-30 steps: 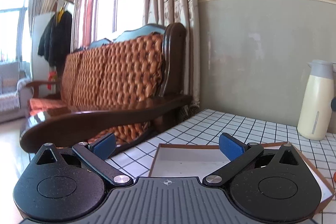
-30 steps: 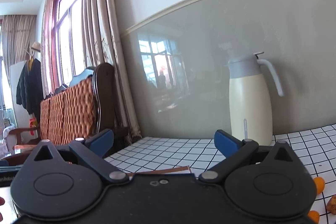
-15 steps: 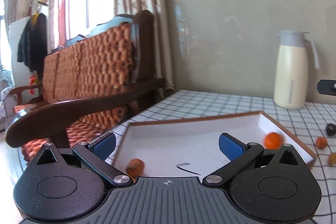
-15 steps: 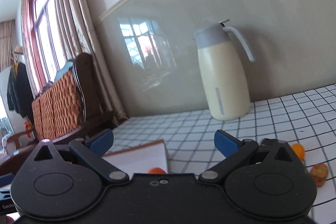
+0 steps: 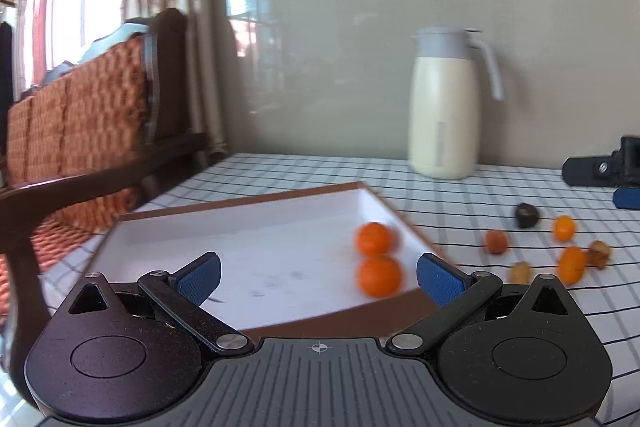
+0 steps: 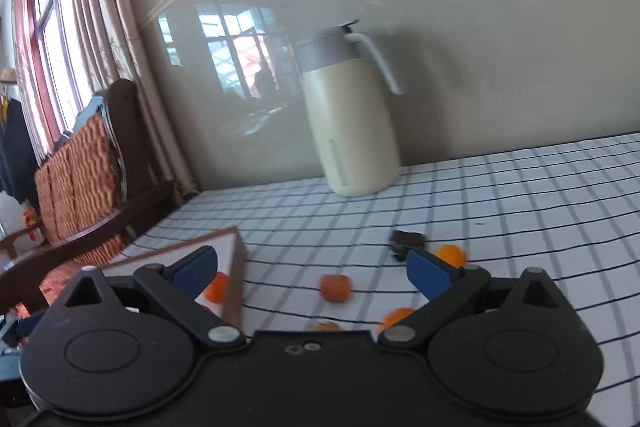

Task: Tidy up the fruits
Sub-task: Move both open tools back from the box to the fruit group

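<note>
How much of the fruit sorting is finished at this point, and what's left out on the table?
Done: two oranges lie in the tray. In hand: nothing; the left tongs and right tongs are both open and empty. Left: about six small fruits sit loose on the checked cloth to the right of the tray, some orange, some brownish, one dark.

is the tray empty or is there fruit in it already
Not empty: two orange fruits lie in the white tray near its right wall. More small fruits sit out on the checked tablecloth.
</note>
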